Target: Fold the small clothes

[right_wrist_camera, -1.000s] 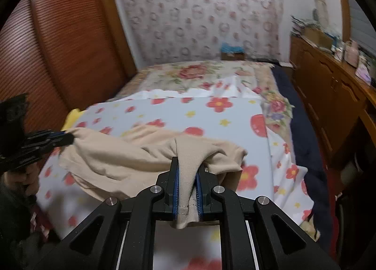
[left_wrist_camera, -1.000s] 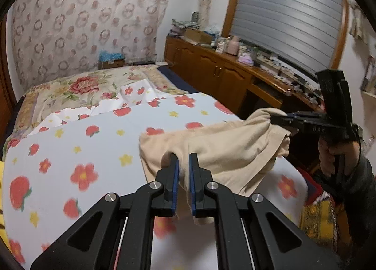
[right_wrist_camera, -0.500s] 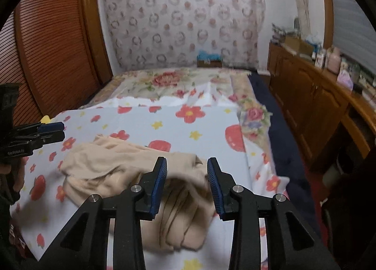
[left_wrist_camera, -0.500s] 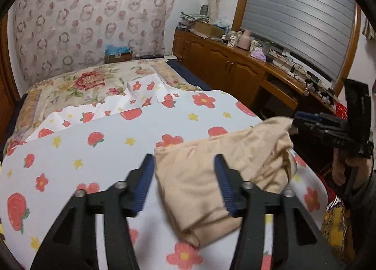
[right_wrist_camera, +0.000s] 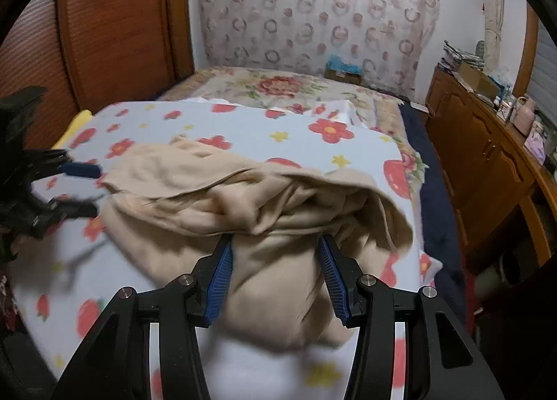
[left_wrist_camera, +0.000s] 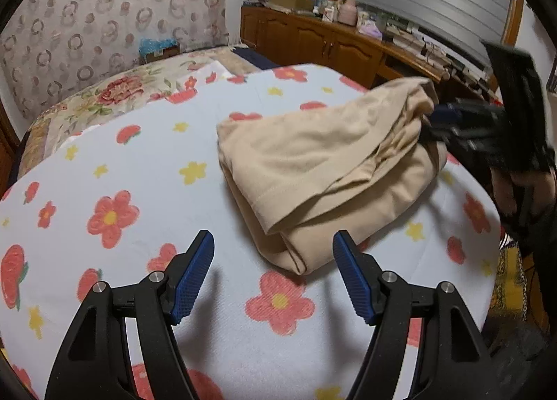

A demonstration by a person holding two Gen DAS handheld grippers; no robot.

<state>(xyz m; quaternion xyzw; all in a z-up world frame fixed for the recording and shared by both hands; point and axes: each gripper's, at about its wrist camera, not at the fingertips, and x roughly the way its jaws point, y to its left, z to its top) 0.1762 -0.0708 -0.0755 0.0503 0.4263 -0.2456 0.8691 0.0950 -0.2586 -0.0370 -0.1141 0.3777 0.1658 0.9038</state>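
Observation:
A beige garment (left_wrist_camera: 323, 163) lies loosely folded in a bunched heap on the flowered sheet (left_wrist_camera: 139, 163); it also fills the middle of the right wrist view (right_wrist_camera: 264, 212). My left gripper (left_wrist_camera: 273, 274) is open and empty, just short of the garment's near corner. My right gripper (right_wrist_camera: 275, 271) is open, its blue pads (right_wrist_camera: 219, 274) standing either side of the garment's near edge without pinching it. In the left wrist view the right gripper (left_wrist_camera: 452, 121) sits at the garment's far right edge. In the right wrist view the left gripper (right_wrist_camera: 80, 188) shows at the garment's left end.
The bed ends at the right with a dark strip of floor (right_wrist_camera: 435, 198) and a wooden sideboard (right_wrist_camera: 487, 156) full of small items. A wooden wardrobe (right_wrist_camera: 115, 24) stands at the left. A floral quilt (right_wrist_camera: 278, 87) covers the far bed.
Both grippers let go of the beige garment and opened wide. The garment dropped onto the sheet in a folded heap, and both grippers drew back a little.

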